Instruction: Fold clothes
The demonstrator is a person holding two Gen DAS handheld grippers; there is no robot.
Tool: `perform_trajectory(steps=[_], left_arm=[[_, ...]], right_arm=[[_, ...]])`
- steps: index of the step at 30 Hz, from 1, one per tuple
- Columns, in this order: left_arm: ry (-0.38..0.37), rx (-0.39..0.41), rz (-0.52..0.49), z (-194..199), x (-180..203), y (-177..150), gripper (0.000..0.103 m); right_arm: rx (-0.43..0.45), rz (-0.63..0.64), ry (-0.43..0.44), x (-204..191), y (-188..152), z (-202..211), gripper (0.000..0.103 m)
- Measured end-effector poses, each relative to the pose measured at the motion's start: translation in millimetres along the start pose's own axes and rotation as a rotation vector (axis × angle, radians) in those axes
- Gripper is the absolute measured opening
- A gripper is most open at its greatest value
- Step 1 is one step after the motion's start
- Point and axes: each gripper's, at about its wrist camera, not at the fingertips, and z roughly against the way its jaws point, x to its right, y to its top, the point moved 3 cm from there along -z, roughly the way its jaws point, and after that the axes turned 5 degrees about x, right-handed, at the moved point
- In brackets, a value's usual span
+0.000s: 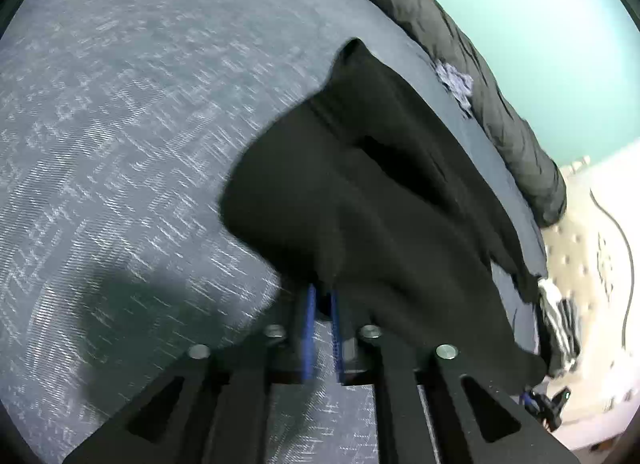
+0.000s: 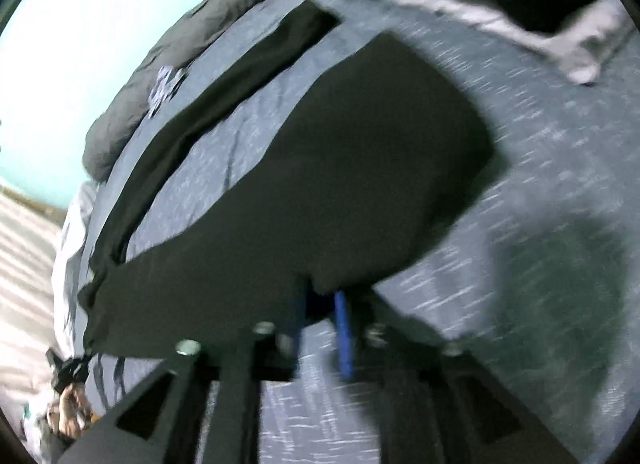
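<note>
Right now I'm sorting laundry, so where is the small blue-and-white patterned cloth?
The patterned cloth lies at the bed's far edge against the dark rolled duvet, just beyond the black garment.

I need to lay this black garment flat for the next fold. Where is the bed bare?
Bare bedspread lies left of the black garment in the left wrist view. It is crowded along the wall, where a dark rolled quilt lies, and by the grey clothes in the right wrist view.
</note>
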Motion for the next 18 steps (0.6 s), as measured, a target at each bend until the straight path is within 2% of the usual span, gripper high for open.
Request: perform_trajectory(steps=[1, 3, 5, 7, 11, 13, 15, 16, 17, 18], left_arm=[[0.005, 0.003, 0.005, 1.2, -2.3, 1.7, 0.026], [0.016, 0.008, -0.006, 2.7, -4.7, 3.2, 0.039], [0.032, 0.013, -0.008, 1.4, -8.5, 3.6, 0.050], [0.027, 0.011, 0.015, -1.8, -15.2, 3.8, 0.051], [0.026, 0.027, 0.011, -8.2, -13.9, 7.0, 0.050], [0.029, 0.020, 0.005, -12.9, -12.5, 8.4, 0.043], [0.026, 0.017, -0.003, -14.6, -9.3, 9.2, 0.024], [0.027, 0.017, -0.010, -14.8, -7.6, 9.6, 0.021], [0.030, 0.018, -0.017, -14.7, -5.6, 9.8, 0.017], [0.035, 0.020, -0.026, -14.2, -3.1, 9.8, 0.014]], right_arm=[[0.036, -0.018, 0.000, 3.7, 4.4, 8.2, 0.043], [0.084, -0.040, -0.004, 10.7, 11.2, 20.8, 0.049], [0.112, -0.064, -0.014, 21.3, 17.4, 26.7, 0.050], [0.141, -0.088, -0.023, 31.9, 23.6, 32.5, 0.054], [0.184, -0.107, -0.024, 46.0, 35.7, 39.3, 0.054], [0.196, -0.082, -0.020, 46.9, 41.5, 40.1, 0.054], [0.173, -0.078, -0.030, 46.7, 45.0, 32.3, 0.054], [0.159, -0.079, -0.037, 47.8, 46.6, 27.9, 0.051], [0.156, -0.085, -0.028, 49.0, 48.0, 24.7, 0.042], [0.162, -0.078, -0.033, 48.5, 49.5, 25.8, 0.023]])
